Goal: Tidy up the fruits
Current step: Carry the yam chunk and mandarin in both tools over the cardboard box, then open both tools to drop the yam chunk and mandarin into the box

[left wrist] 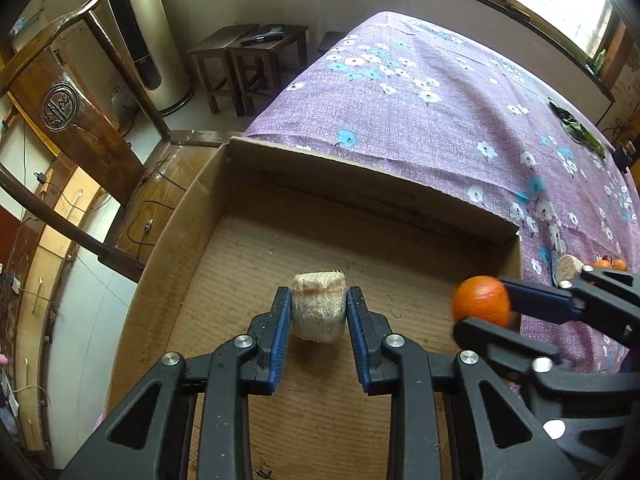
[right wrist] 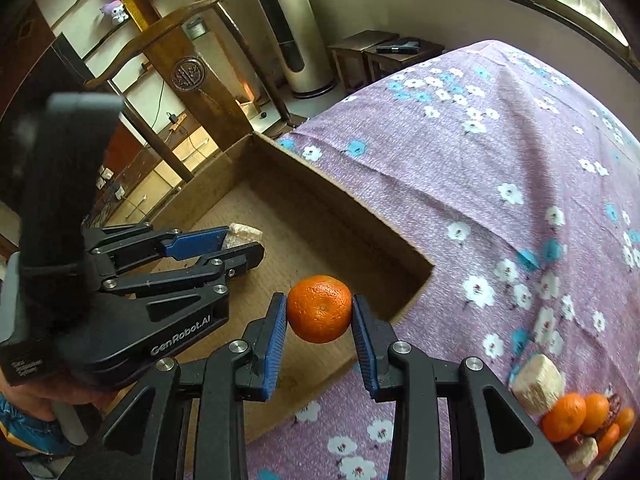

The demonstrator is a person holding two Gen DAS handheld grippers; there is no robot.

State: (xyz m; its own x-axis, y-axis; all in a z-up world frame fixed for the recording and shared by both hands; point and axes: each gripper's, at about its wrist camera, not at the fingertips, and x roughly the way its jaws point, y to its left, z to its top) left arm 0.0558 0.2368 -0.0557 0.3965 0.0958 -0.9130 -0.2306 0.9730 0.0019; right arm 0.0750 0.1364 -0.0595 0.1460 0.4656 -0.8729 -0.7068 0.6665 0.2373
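In the left wrist view, the left gripper fills the foreground, its blue pads closed on a pale fibrous chunk held above the floor of an open cardboard box. To its right, the right gripper holds an orange at the box's right edge. The box sits on a bench covered by a purple flowered cloth. In the right wrist view, the right gripper pinches the orange over the box near its corner. The left gripper reaches in from the left with its chunk. A heap of oranges and pale chunks lies on the cloth at lower right.
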